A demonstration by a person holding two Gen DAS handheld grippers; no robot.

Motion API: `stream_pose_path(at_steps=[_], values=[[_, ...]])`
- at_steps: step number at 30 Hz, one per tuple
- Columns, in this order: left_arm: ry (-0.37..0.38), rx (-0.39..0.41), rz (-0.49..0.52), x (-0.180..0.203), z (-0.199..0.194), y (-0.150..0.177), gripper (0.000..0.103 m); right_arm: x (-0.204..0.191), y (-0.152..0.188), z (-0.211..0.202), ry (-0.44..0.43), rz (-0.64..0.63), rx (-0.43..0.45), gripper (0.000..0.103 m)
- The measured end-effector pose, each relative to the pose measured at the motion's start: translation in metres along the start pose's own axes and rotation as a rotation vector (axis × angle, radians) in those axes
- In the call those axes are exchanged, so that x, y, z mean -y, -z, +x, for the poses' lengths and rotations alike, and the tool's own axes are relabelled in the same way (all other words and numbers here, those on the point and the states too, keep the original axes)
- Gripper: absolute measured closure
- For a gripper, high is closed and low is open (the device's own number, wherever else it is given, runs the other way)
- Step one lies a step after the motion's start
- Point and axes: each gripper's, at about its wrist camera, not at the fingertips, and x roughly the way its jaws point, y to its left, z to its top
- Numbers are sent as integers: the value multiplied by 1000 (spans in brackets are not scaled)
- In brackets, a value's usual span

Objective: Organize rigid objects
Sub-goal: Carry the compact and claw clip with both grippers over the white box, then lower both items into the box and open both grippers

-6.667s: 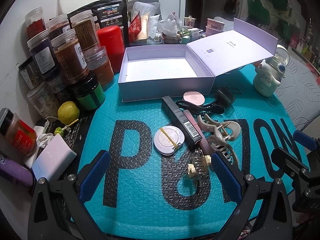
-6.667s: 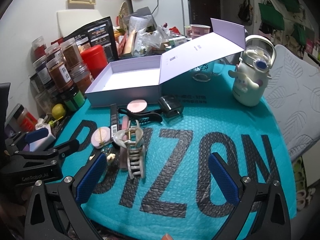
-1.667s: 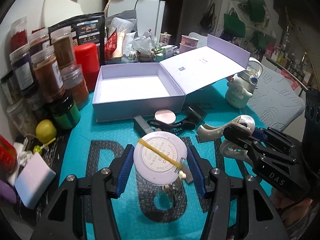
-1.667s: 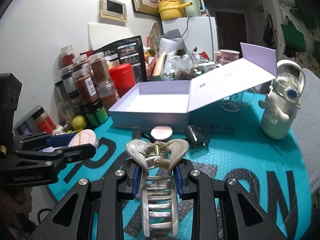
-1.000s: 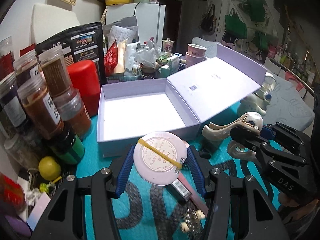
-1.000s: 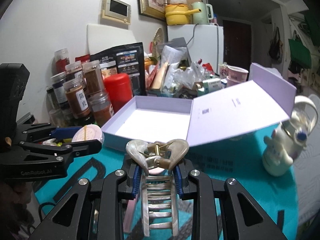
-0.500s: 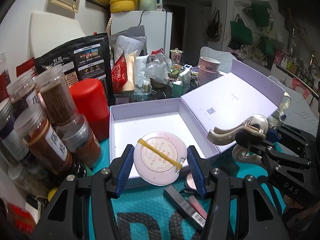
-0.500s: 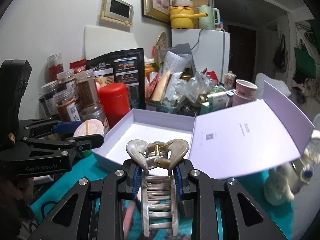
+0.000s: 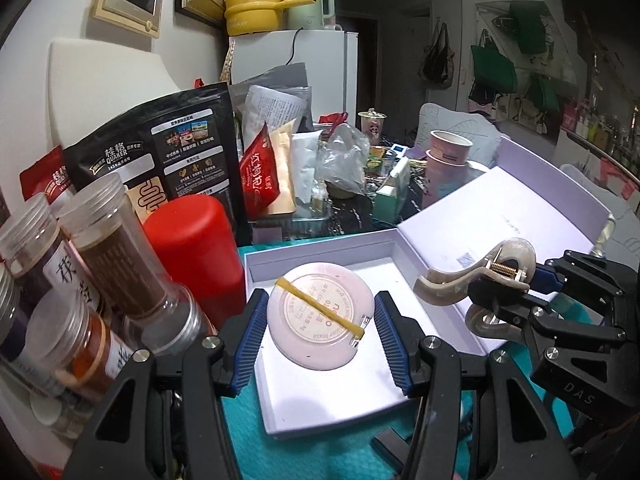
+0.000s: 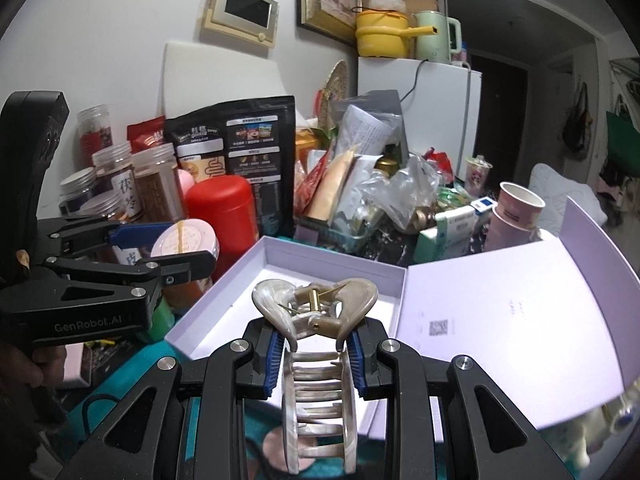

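Hovering over the open box point(image 9: 320, 252), left tongs point(image 9: 322, 320) pinched the round compact point(image 9: 320, 316), right tongs point(image 10: 316, 354) clamped the hair claw point(image 10: 316, 380) at 3 o'clock; lowering before releasing seemed smartest.

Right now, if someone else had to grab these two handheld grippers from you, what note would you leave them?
Left gripper: shut on the round pink compact with a yellow rubber band, held over the open lilac box.
Right gripper: shut on the pearly hair claw, also held at the box's near edge.
Done: both things are lifted off the teal mat; nothing lies in the box yet.
Left: set both down inside the box, then fetch the small things at its front edge, which show only in part.
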Motion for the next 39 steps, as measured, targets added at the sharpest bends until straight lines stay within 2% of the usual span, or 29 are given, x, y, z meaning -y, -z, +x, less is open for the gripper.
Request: stream_pose_path(at_steps=[14,23,32,39], values=[[-9,-77,-13,-21,57,-4,49,6,-14,57,-9,-21,-46,76],[16,-136,-41,-30,94,-7,49,16,-20,93,4,-10,-79,76],[2,-180,-55,-32,121,-8,49,25,-18,128,17,26,-139,76],[4,-252,-60,-32,140,1,50,27,-11,147,28,36,-194,76]])
